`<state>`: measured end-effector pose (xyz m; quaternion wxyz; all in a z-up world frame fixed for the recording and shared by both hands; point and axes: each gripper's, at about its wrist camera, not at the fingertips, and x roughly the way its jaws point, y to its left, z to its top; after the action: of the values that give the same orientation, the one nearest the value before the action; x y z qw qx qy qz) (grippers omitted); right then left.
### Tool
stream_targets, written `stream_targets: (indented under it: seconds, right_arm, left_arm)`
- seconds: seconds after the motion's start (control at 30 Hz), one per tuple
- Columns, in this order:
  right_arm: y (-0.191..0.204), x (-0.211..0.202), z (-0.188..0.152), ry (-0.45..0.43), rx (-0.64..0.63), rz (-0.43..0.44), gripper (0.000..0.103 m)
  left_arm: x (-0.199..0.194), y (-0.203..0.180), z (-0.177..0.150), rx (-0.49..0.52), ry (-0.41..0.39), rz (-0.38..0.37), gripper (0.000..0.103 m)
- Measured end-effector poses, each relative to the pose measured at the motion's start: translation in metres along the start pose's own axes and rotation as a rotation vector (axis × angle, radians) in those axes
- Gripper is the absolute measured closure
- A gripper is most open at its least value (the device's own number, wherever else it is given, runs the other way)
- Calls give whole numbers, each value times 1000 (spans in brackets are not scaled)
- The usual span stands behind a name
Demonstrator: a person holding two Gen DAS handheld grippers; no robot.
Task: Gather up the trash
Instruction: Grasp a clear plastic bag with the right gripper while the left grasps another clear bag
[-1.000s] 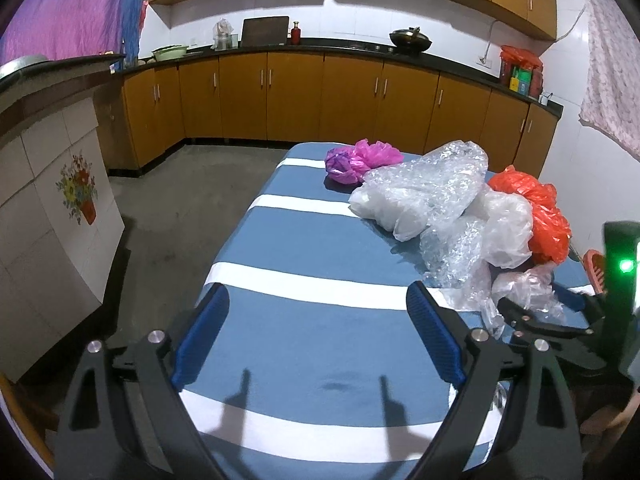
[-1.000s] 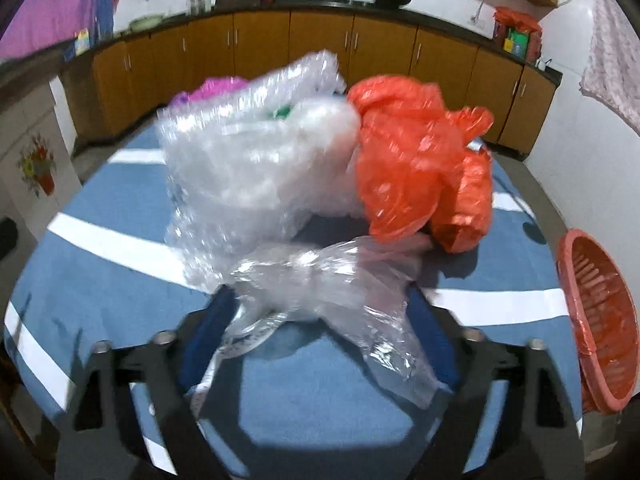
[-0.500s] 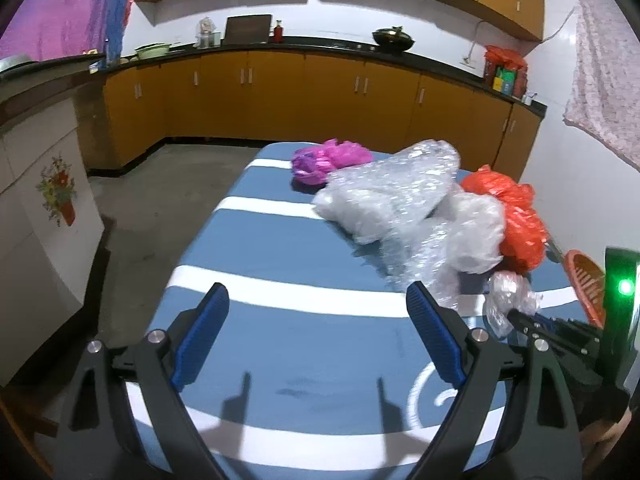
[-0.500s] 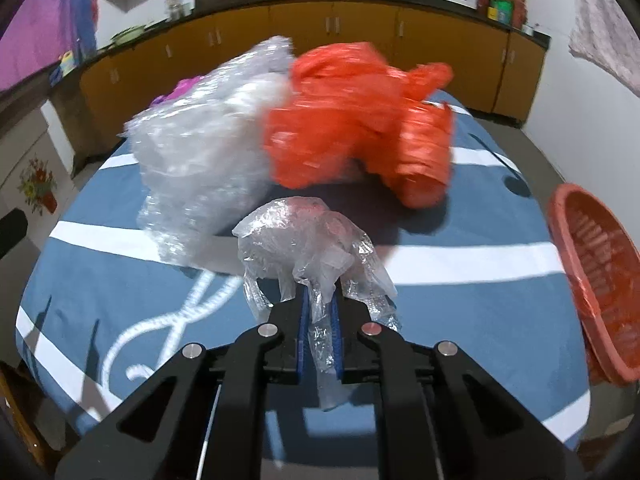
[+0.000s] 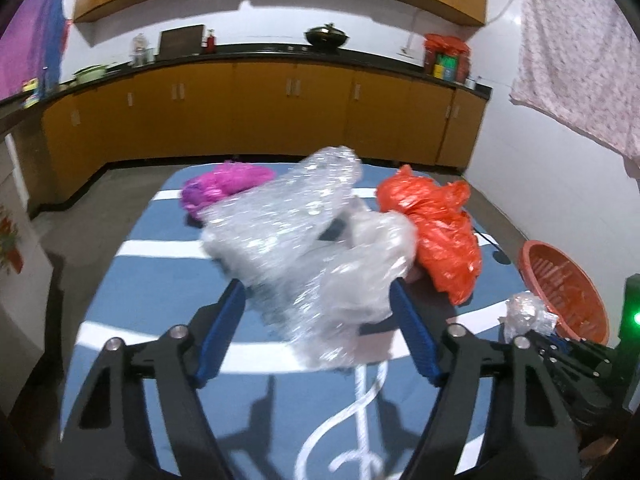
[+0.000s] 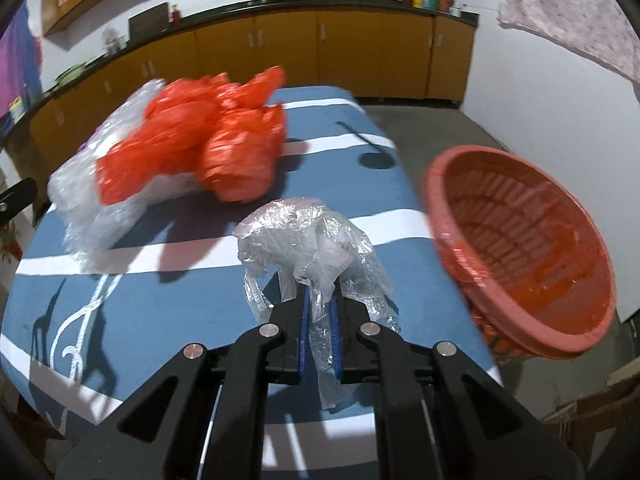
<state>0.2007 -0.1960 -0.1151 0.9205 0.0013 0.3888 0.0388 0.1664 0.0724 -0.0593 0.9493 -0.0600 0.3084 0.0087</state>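
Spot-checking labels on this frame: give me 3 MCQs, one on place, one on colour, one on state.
1. The basket stands:
A. past the table's right edge
B. on the counter
C. under the purple bag

2. The bag beside the bubble wrap, on the basket's side, is:
A. green
B. orange
C. black

3. The right gripper is:
A. wide open
B. shut on the clear plastic bag
C. holding the basket

Key: A, it stands off the blue striped table; B, the orange bag; C is out, B: pads pinch the film.

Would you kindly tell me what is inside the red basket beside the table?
The red basket looks empty: only its slatted wall shows inside. Its near rim hides the lowest part of the interior.
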Motion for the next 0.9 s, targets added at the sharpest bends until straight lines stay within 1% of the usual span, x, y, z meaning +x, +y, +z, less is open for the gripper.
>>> stream_targets:
  seconds: [0.17, 0.2, 0.23, 0.27, 0.3, 0.33, 0.4, 0.43, 0.53, 0.9]
  right_arm:
    - [-16, 0, 0, 0, 30, -11, 93]
    - [-17, 0, 0, 1, 33, -11, 93]
    - [-18, -2, -2, 1, 35, -12, 93]
    - [-20, -2, -2, 2, 36, -12, 93]
    - [-21, -2, -3, 2, 37, -12, 93]
    - [-22, -1, -3, 3, 40, -11, 93]
    - [-23, -2, -3, 3, 44, -9, 93]
    - [-23, -2, -3, 2, 45, -8, 93]
    - [-21, -6, -2, -7, 43, -3, 93]
    - [-16, -27, 8, -61, 34, 14, 93]
  left_arm:
    - [31, -6, 8, 15, 52, -41, 43]
    - [35, -7, 8, 22, 58, -48, 49]
    - [39, -8, 9, 32, 68, -57, 60]
    - [42, -9, 9, 40, 77, -71, 66]
    - [44, -9, 9, 47, 84, -84, 76]
    - [45, -11, 9, 52, 86, -89, 85]
    - [44, -13, 8, 63, 82, -102, 95]
    - [43, -14, 8, 67, 78, -104, 97]
    - [35, -18, 7, 77, 55, -108, 98]
    - [-9, -14, 14, 61, -24, -140, 99]
